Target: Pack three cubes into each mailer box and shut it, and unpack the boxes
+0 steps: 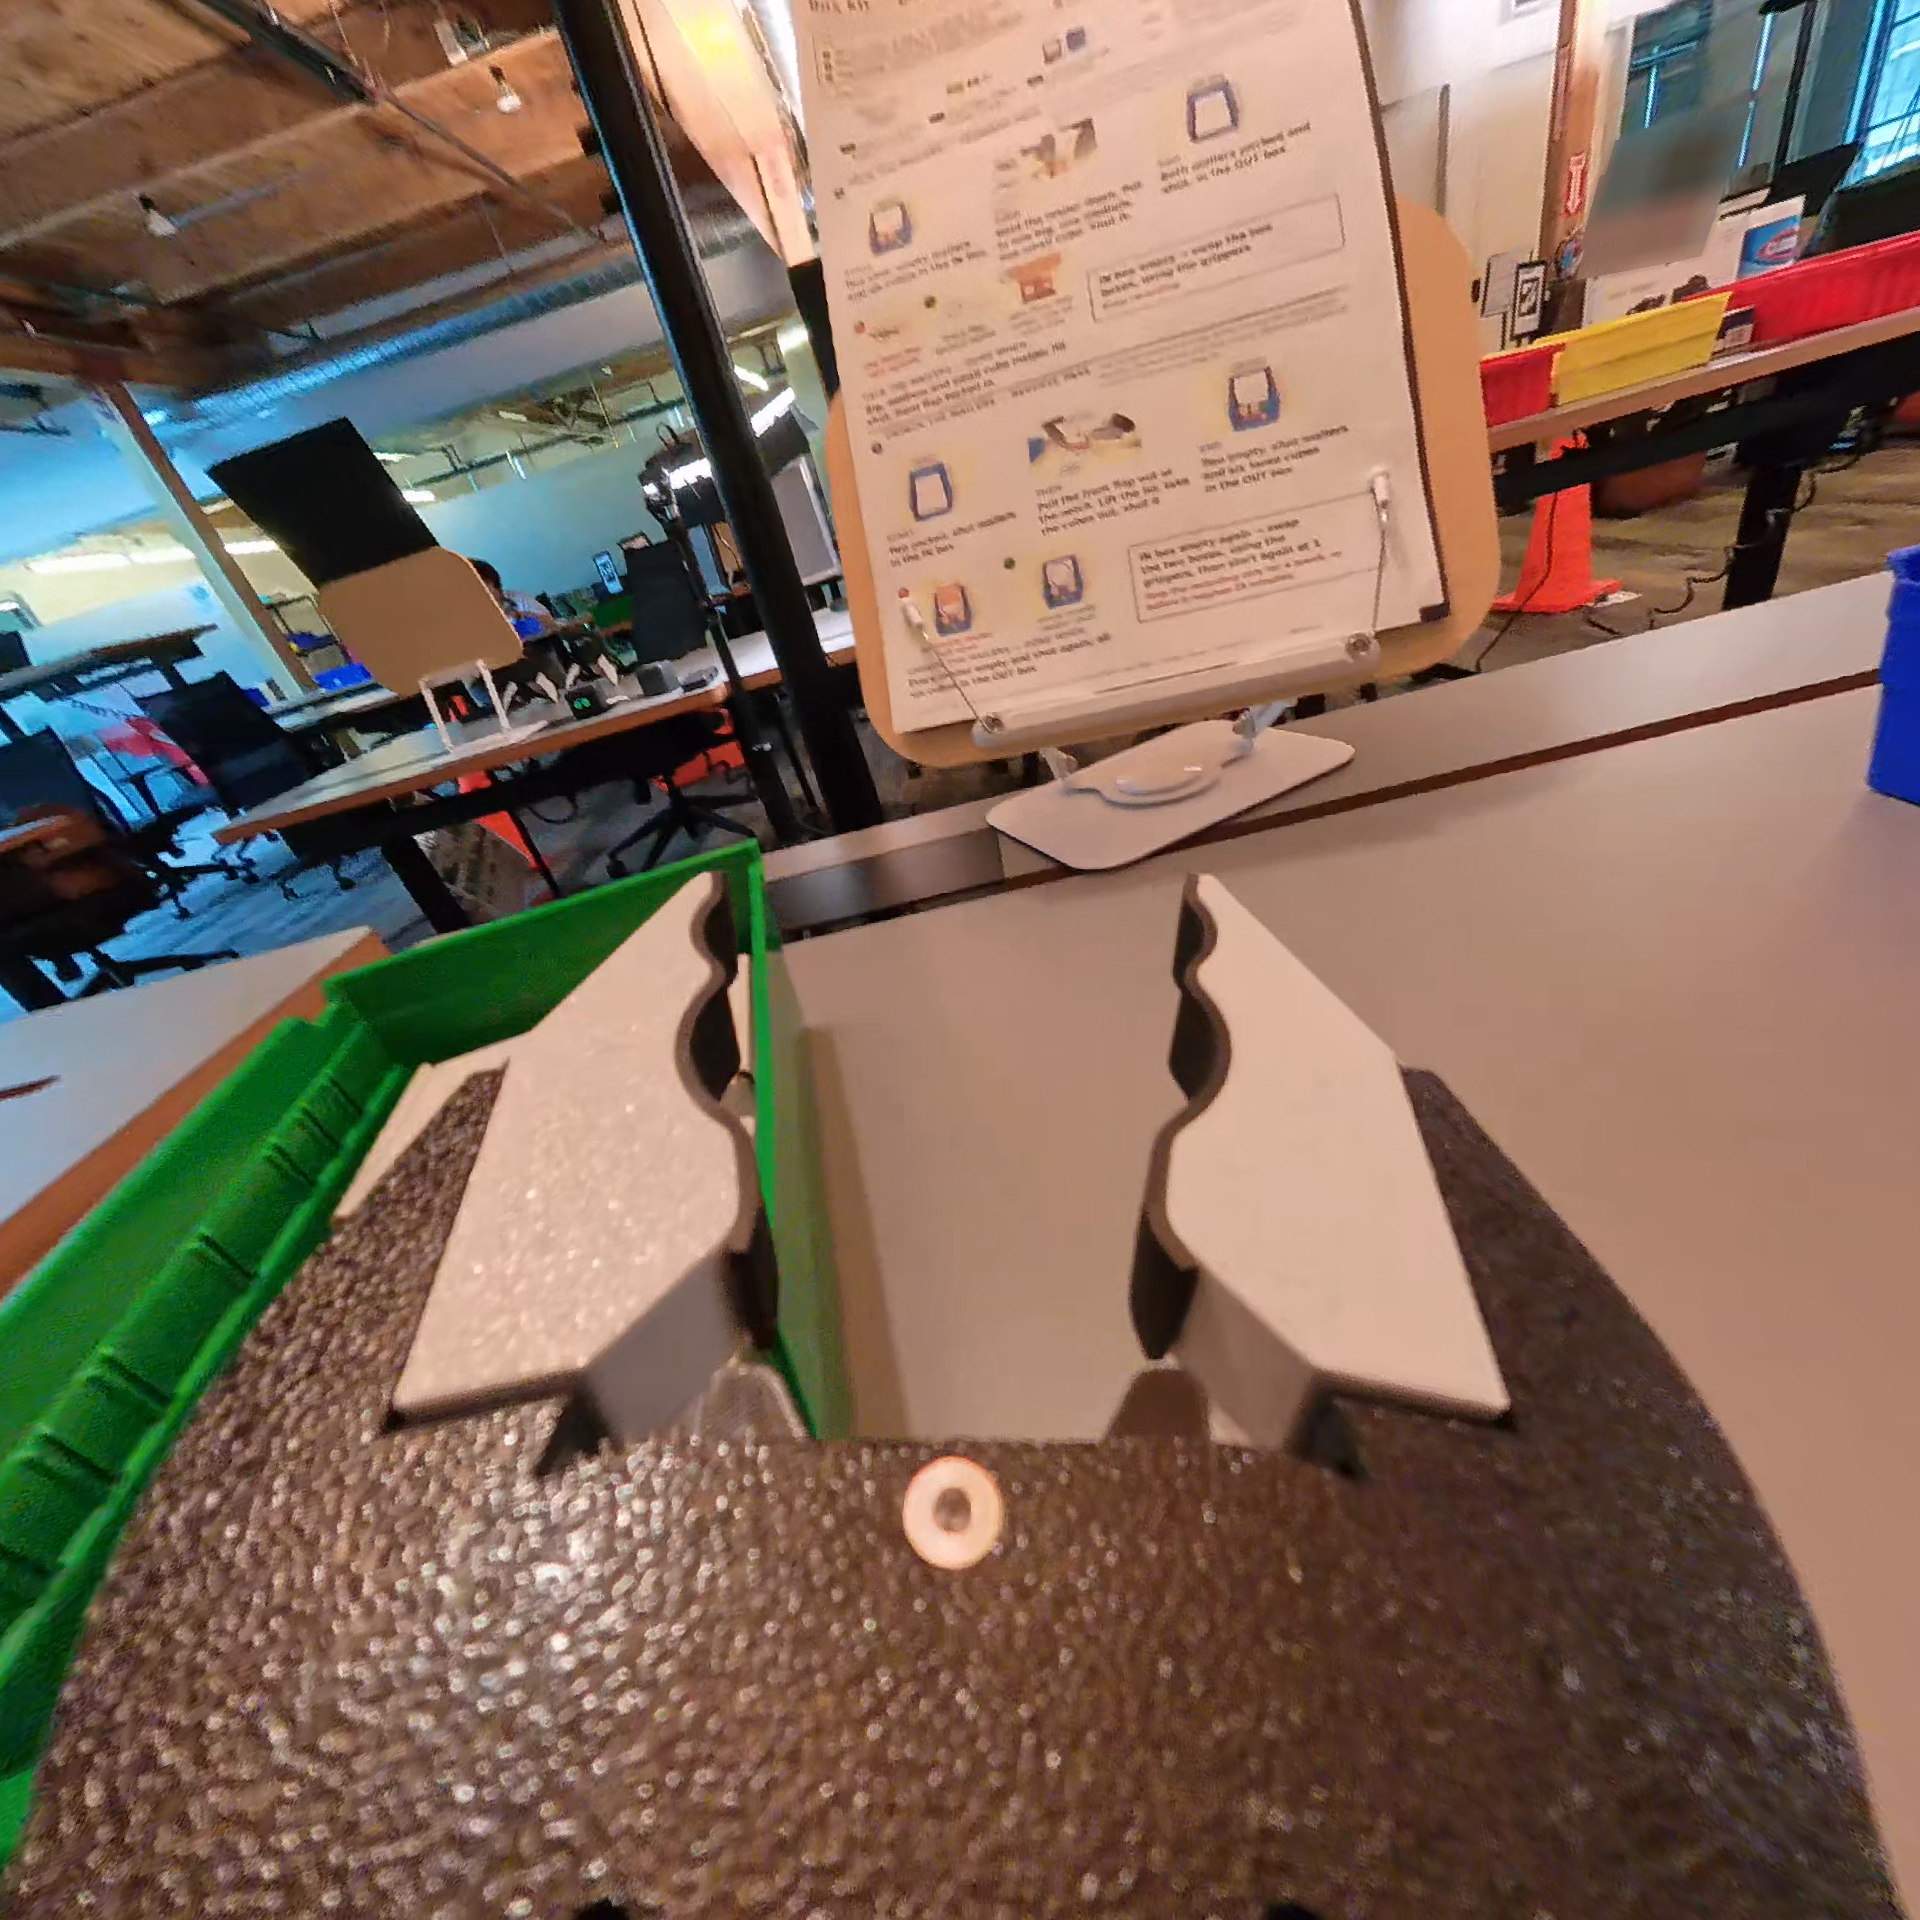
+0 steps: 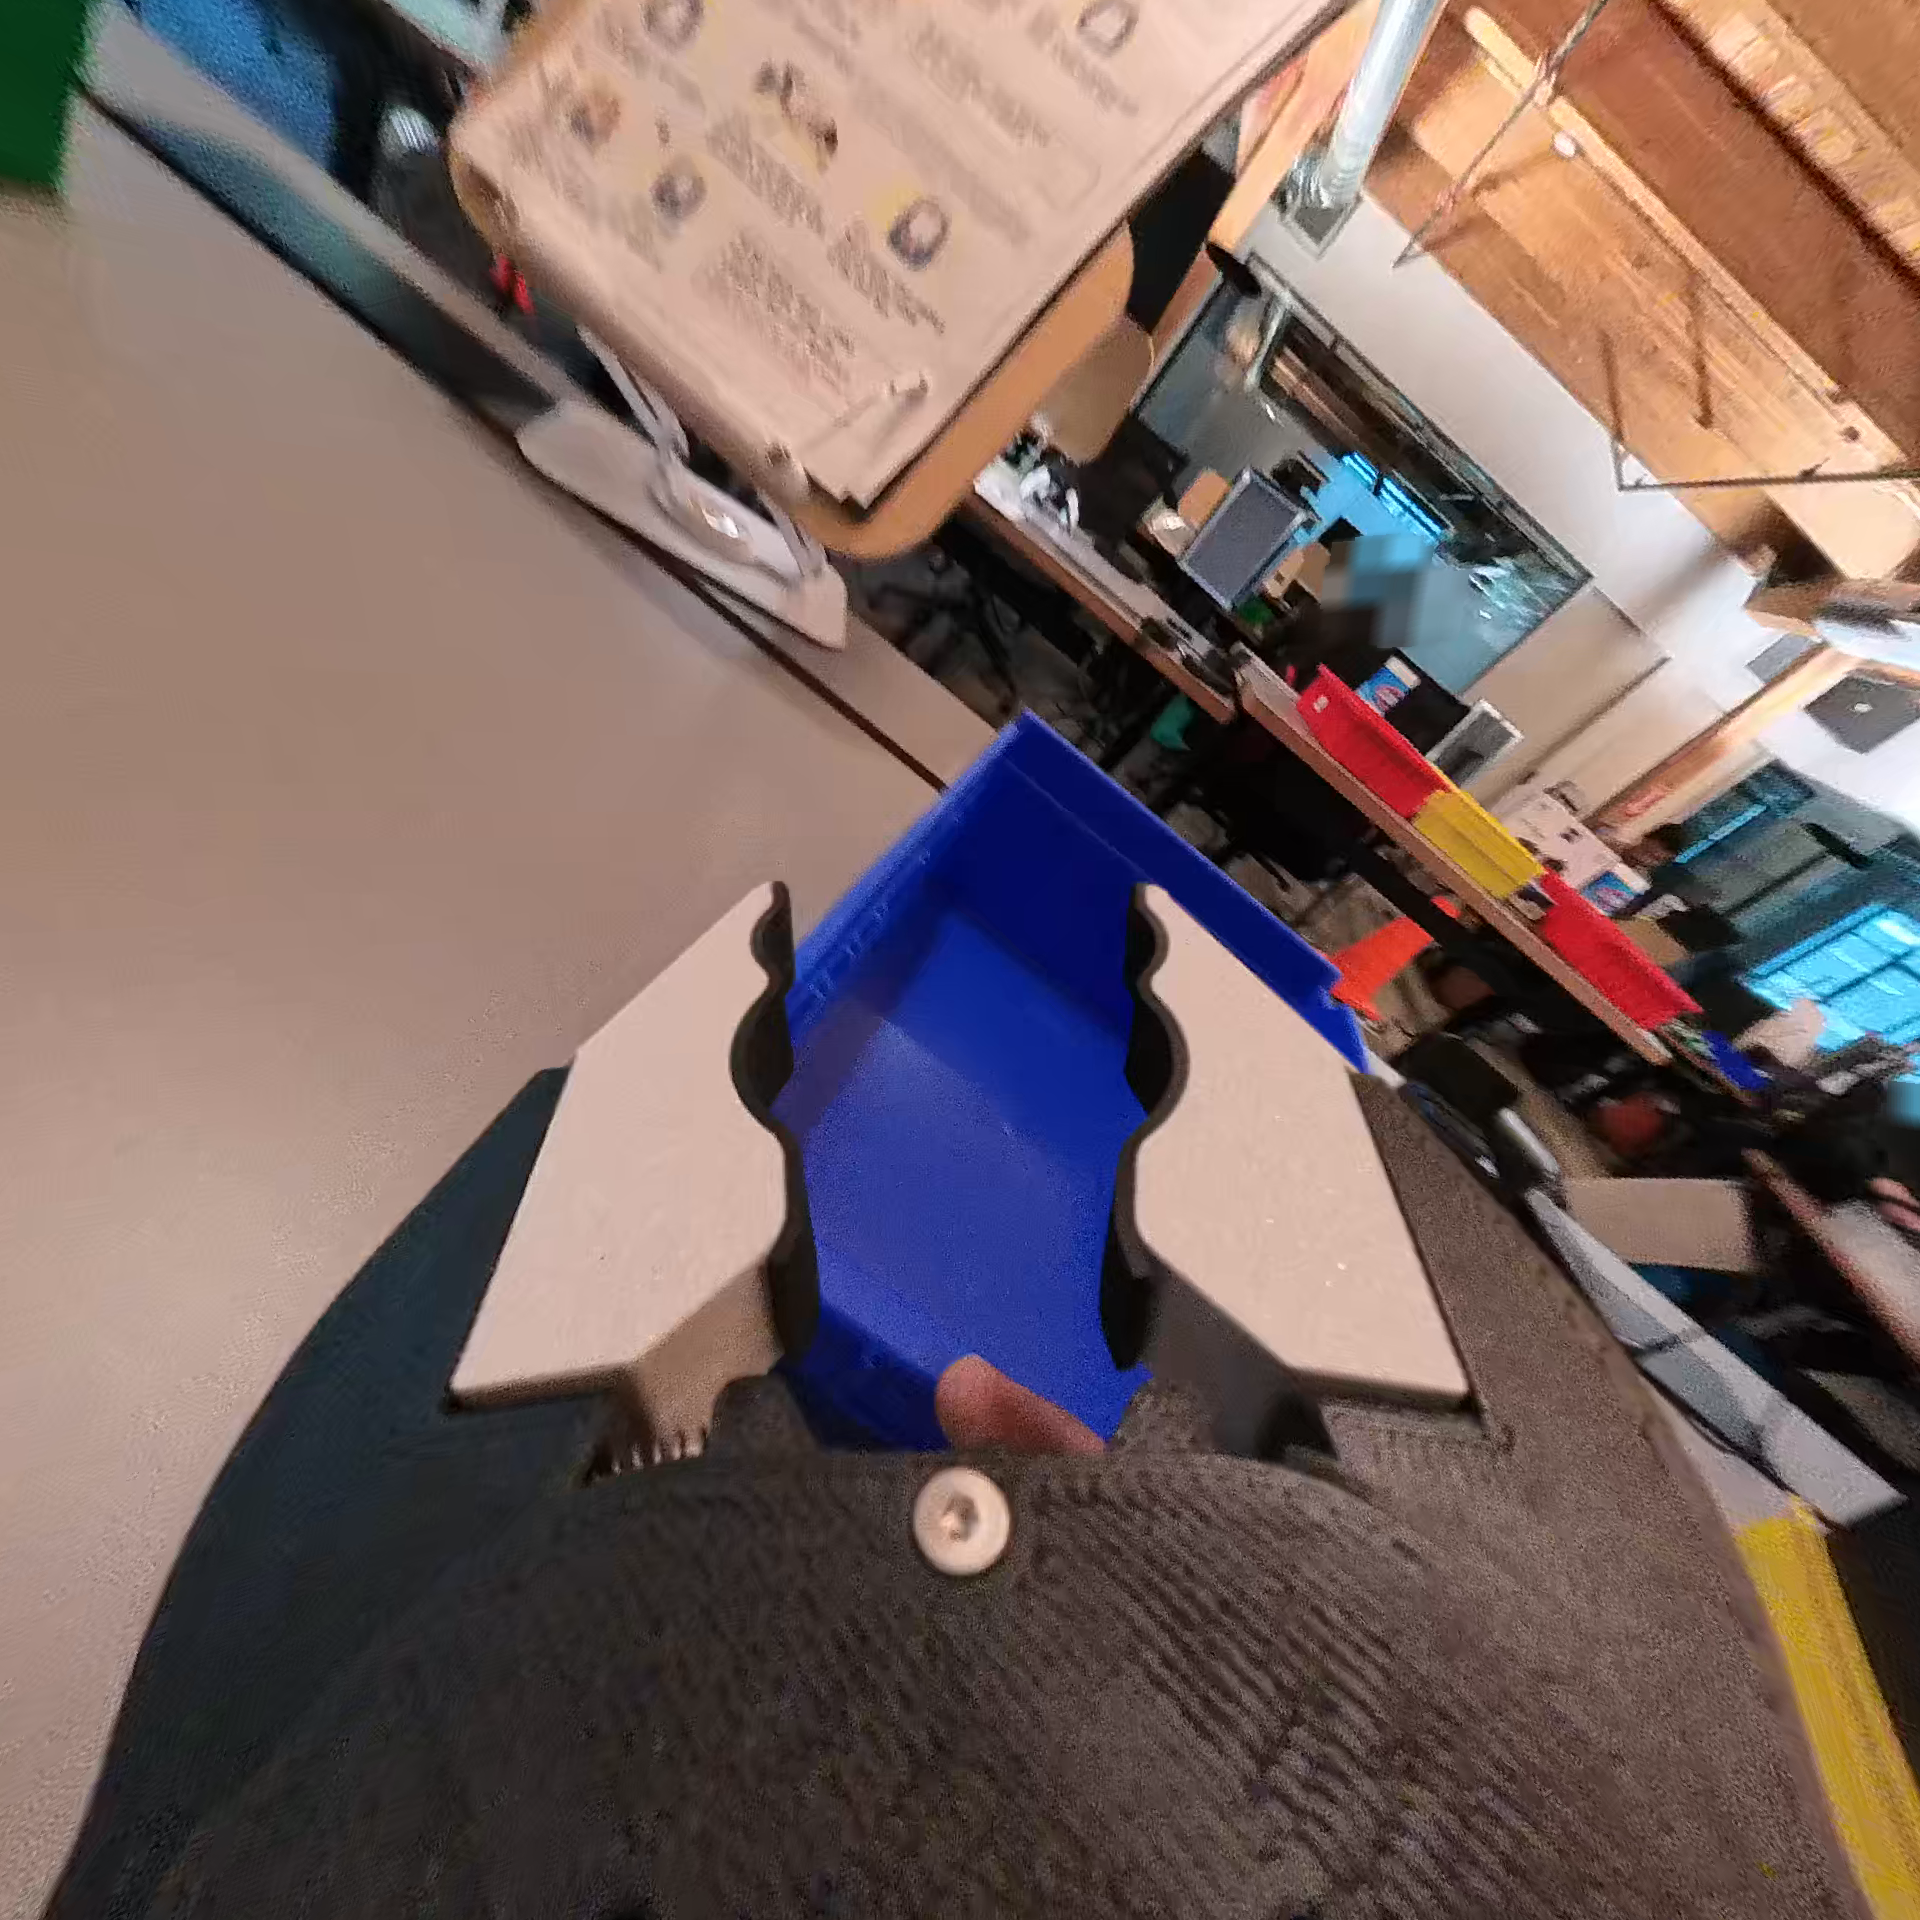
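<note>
Left gripper (image 1: 961,1060): fingers apart, straddling green bin (image 1: 260,1122) wall. Right gripper (image 2: 961,1122): fingers apart over blue bin (image 2: 966,1143). Grey worktop (image 1: 1558,987); instruction sheet stand (image 1: 1164,774).

left claw (image 1: 961,1132), right claw (image 2: 961,1122), grey wavy-edged fingers, black textured bodies, silver screws

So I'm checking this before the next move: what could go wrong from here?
The left gripper is open astride the green bin wall; closing or sliding could drag the bin. The right gripper hangs open over the blue bin, tilted and blurred, so it may clip the rim. No boxes or cubes show.
</note>
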{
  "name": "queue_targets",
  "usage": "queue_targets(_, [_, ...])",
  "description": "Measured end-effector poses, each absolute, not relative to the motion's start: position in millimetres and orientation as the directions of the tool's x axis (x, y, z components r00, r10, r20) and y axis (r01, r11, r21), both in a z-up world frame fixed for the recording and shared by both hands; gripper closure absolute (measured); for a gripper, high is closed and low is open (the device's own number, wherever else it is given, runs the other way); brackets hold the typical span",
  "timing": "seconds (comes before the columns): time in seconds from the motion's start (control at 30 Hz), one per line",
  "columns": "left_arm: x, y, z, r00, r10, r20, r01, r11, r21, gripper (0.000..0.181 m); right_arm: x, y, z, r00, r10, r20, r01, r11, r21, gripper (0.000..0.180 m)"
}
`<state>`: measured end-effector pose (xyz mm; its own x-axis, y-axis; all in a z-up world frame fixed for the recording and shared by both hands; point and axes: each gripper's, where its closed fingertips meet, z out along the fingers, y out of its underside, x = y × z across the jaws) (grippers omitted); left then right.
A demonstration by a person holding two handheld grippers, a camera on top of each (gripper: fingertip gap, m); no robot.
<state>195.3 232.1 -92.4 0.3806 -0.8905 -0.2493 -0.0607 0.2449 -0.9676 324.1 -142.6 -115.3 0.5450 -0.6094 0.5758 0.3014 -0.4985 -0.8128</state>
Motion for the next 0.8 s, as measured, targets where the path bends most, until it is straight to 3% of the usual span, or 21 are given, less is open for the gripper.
queue_targets(0.3, [195, 226, -139, 0.367, -0.881, -0.298, -0.194, 0.240, -0.951, 0.098, 325, -152, -107, 0.571, -0.643, 0.510, 0.313, -0.404, -0.859, 0.117])
queue_targets(0.57, [188, 236, -160, 0.379, -0.907, -0.185, -0.201, 0.115, -0.973, 0.101, 322, -146, -112, 0.568, -0.599, 0.565, 0.338, -0.456, -0.823, 0.117])
queue_targets(0.67, [183, 231, -147, 0.381, -0.905, -0.186, -0.110, 0.155, -0.982, 0.106, 322, -145, -113, 0.561, -0.586, 0.584, 0.346, -0.475, -0.809, 0.116])
queue_targets(0.8, [181, 234, -158, 0.362, -0.913, -0.187, -0.136, 0.147, -0.980, 0.103, 321, -142, -112, 0.563, -0.588, 0.581, 0.350, -0.467, -0.812, 0.116])
